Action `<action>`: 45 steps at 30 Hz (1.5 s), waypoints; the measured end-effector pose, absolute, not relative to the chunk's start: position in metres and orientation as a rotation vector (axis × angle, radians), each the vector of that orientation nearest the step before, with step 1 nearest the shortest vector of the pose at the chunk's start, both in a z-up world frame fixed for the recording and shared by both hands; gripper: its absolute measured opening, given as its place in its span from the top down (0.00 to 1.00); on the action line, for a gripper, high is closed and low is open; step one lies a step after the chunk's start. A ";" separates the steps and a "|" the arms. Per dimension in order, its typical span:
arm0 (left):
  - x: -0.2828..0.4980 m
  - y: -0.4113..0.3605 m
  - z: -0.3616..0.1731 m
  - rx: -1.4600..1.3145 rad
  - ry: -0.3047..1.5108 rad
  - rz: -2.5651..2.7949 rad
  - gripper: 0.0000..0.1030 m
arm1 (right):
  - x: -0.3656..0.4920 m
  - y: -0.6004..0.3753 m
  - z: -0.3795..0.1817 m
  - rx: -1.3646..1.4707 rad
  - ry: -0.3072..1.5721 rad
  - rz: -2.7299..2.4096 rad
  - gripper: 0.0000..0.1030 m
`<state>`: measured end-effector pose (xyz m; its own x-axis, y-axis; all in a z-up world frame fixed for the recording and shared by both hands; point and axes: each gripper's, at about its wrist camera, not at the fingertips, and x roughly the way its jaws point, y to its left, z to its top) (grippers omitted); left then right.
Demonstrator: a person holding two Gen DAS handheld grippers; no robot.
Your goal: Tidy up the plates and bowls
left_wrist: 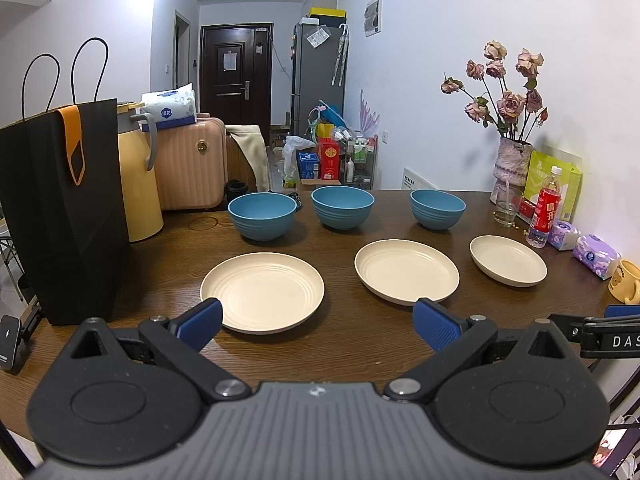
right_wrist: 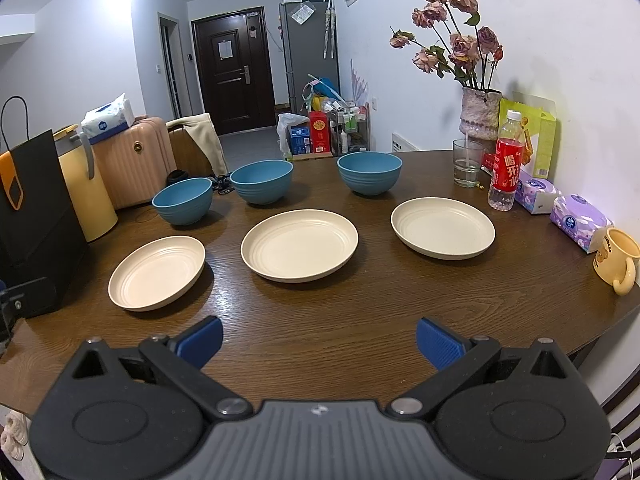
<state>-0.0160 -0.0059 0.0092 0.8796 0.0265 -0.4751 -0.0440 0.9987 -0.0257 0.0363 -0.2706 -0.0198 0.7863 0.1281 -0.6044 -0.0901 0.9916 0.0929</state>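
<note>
While both spread, plates (right_wrist: 299, 245) near table edge (right_wrist: 600, 332).

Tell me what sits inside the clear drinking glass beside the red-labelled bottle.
The clear drinking glass holds what looks like a thin pale straw leaning inside. Whether it holds liquid cannot be told. The red-labelled plastic bottle stands just right of it.

Three bowls (right_wrist: 261, 182) are a dusty blue with ribbed lines around the sides, and the three plates (right_wrist: 299, 245) are plain cream with faint ringed grooves. The table (right_wrist: 360, 332) is dark brown wood grain, the gripper pads (right_wrist: 438, 343) bright blue on black, plus a yellow mug (right_wrist: 616, 260) with a bear print.
</note>
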 end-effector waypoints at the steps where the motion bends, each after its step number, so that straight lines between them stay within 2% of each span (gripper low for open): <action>1: -0.016 -0.006 0.009 -0.036 0.495 0.037 0.00 | 0.036 -0.271 -0.020 0.060 0.656 0.118 0.00; 27: 0.000 0.029 0.007 -0.056 0.516 0.090 0.00 | 0.060 -0.233 -0.029 0.052 0.730 0.168 0.00; 45: 0.052 0.042 0.001 -0.152 0.581 0.288 0.00 | 0.145 -0.215 -0.042 0.006 0.842 0.306 0.00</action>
